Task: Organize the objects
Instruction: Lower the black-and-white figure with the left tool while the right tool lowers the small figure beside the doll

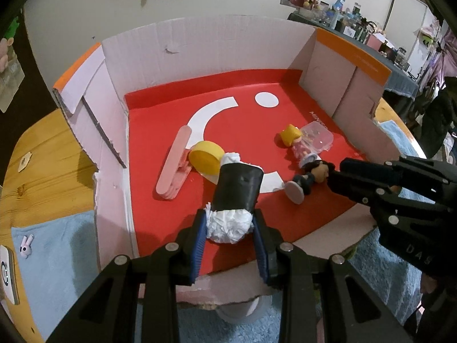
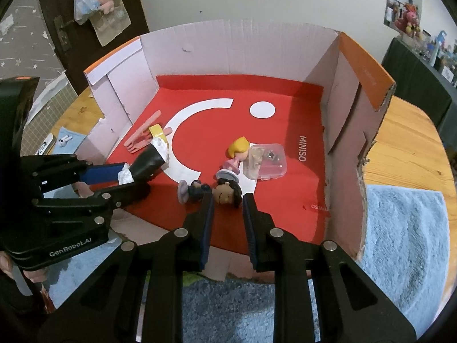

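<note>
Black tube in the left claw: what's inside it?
White crumpled paper fills the black tube, bulging from both ends. The tube wall hides anything deeper.

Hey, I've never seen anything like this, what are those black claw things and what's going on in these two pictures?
These are hand-held tongs, one in each of a person's hands, each carrying a wide-angle camera that looks along its two fingers. One picture comes from the left tongs, the other from the right tongs.

Both reach into a cardboard box with a red floor, standing on a wooden table. In it lie a pink clip, a yellow cap, a blonde doll and a clear plastic case.

The left tongs grip a black tube stuffed with white paper. The right tongs grip a dark-haired doll by its head.
</note>
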`<action>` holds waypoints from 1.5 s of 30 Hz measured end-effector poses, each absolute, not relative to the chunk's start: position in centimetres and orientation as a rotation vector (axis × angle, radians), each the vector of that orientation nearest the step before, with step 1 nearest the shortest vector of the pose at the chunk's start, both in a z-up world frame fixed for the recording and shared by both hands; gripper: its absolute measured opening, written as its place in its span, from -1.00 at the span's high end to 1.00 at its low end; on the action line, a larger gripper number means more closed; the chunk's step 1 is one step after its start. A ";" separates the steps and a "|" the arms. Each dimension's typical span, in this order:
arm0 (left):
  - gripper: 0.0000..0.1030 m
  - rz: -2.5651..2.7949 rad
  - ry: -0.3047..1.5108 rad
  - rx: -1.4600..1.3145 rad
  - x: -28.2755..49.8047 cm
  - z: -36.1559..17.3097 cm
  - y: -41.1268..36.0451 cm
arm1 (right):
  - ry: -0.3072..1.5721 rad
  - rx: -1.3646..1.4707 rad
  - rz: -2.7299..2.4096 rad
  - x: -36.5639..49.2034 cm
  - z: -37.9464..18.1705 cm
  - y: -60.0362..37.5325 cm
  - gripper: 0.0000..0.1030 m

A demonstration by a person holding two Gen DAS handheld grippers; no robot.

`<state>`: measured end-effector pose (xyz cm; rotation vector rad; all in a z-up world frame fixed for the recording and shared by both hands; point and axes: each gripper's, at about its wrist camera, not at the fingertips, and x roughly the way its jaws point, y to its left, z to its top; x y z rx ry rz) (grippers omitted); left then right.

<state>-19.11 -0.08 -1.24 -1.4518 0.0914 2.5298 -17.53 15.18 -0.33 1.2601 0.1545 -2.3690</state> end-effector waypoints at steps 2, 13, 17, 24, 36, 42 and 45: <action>0.36 2.529 0.085 -1.460 -19.3 -1.3 -0.2 | 0.156 1.270 -2.360 -17.8 -0.5 15.0 0.62; 0.36 2.556 0.087 -1.475 -20.5 -1.7 -0.5 | 0.149 1.305 -2.338 -19.2 -1.3 14.5 0.62; 0.36 2.562 0.073 -1.478 -21.1 -1.8 -0.6 | 0.146 1.306 -2.342 -19.3 -1.4 14.6 0.62; 0.21 2.582 0.071 -1.482 -21.8 -1.9 -0.7 | 0.134 1.321 -2.351 -20.2 -1.6 14.9 0.62; -0.01 2.584 0.084 -1.468 -22.0 -2.1 -0.3 | 0.116 1.321 -2.353 -20.4 -1.8 15.0 0.62; -0.10 2.582 0.091 -1.462 -21.8 -2.1 -0.1 | 0.110 1.321 -2.355 -20.3 -1.7 15.1 0.62; -0.17 2.581 0.097 -1.454 -21.7 -2.0 0.1 | 0.104 1.321 -2.353 -20.4 -1.7 15.1 0.61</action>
